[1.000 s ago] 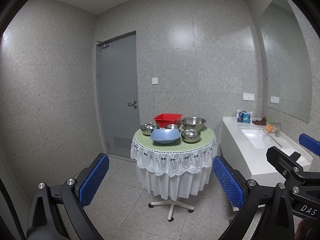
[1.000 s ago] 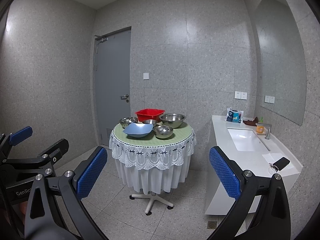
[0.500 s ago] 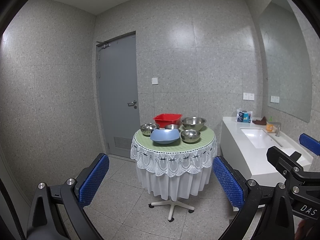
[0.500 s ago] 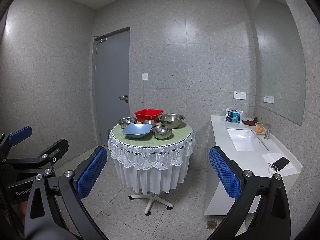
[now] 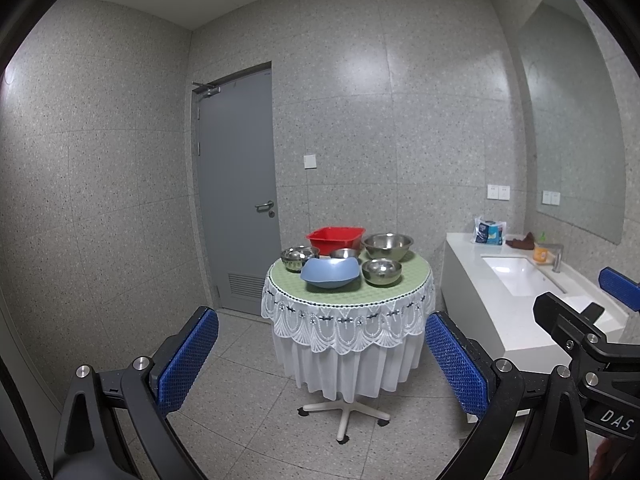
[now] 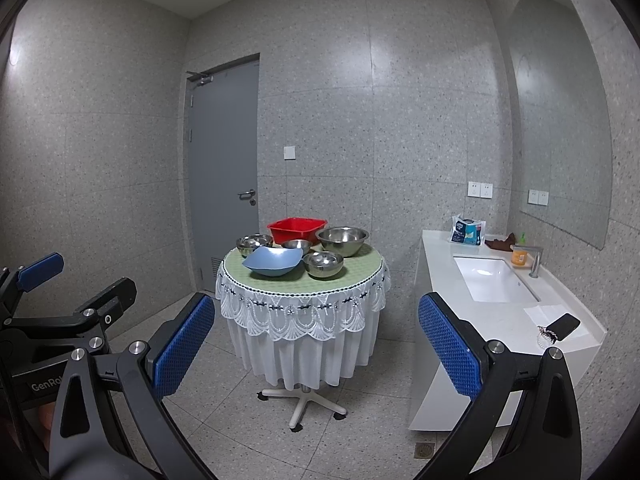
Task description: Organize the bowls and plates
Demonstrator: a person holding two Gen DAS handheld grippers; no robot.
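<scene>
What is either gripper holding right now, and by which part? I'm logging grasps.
Nothing. The left gripper and right gripper are both open and empty, well short of the bowls on the round table.

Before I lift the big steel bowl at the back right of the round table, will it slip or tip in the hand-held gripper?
The large steel bowl looks thin-walled, so probably light and stiff. Its polished, curved wall may slip; pinching the rim seems safer. Its narrow base suggests it could rock if pushed.

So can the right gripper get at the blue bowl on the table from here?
Probably not yet: the right gripper is open with a clear path, but the blue bowl sits well beyond its fingertips.
</scene>
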